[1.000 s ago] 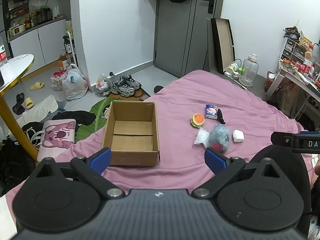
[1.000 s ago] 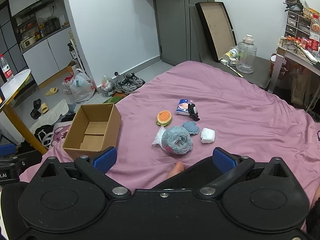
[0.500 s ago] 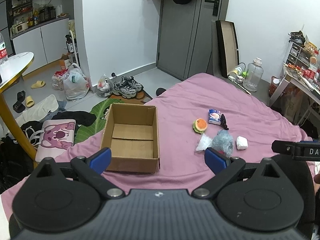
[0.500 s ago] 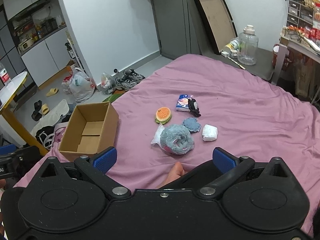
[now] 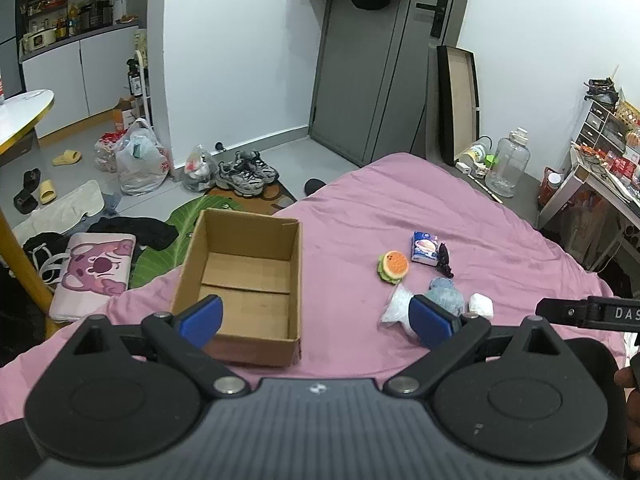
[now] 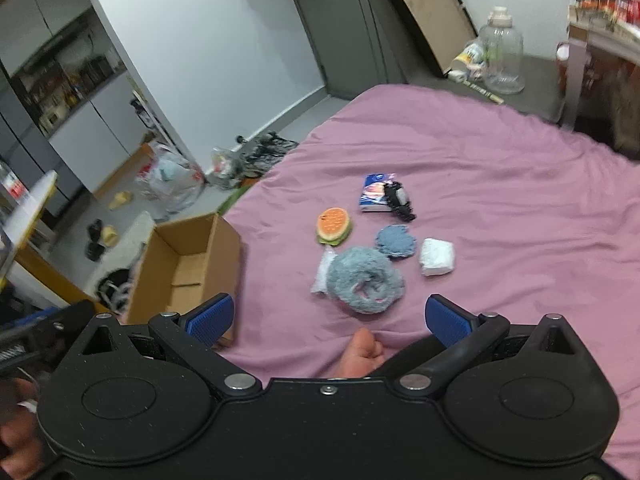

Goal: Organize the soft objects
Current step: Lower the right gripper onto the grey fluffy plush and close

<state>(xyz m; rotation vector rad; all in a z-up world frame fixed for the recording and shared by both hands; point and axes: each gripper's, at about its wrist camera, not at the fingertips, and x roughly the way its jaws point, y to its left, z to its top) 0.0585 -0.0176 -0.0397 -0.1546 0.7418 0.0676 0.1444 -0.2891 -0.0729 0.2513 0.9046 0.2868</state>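
Note:
An open, empty cardboard box (image 5: 244, 276) (image 6: 188, 260) stands on the pink bedspread (image 5: 400, 200) (image 6: 500, 184). To its right lie soft items: a burger plush (image 5: 393, 266) (image 6: 334, 226), a blue tissue pack (image 5: 425, 249) (image 6: 373, 193), a black clip (image 6: 397, 201), a fluffy grey-blue plush (image 6: 365, 280) (image 5: 445, 297), a small blue pad (image 6: 397, 241), a white folded pack (image 6: 437, 257) (image 5: 481, 305) and a clear bag (image 6: 322, 273) (image 5: 394, 309). My left gripper (image 5: 316, 318) is open just before the box. My right gripper (image 6: 328, 316) is open, short of the fluffy plush.
A person's toes (image 6: 362, 350) show on the bedspread under the right gripper. Beside the bed the floor holds shoes (image 5: 246, 172), plastic bags (image 5: 140, 160), slippers and a pink cushion (image 5: 96, 268). A round table (image 5: 24, 112) stands left; a water jug (image 5: 508, 168) and cluttered desk stand right.
The left view has risen and tilted back a little. The right gripper has swung down and leftward toward the soft items, with motion blur. Both stay open and nothing on the bed has moved.

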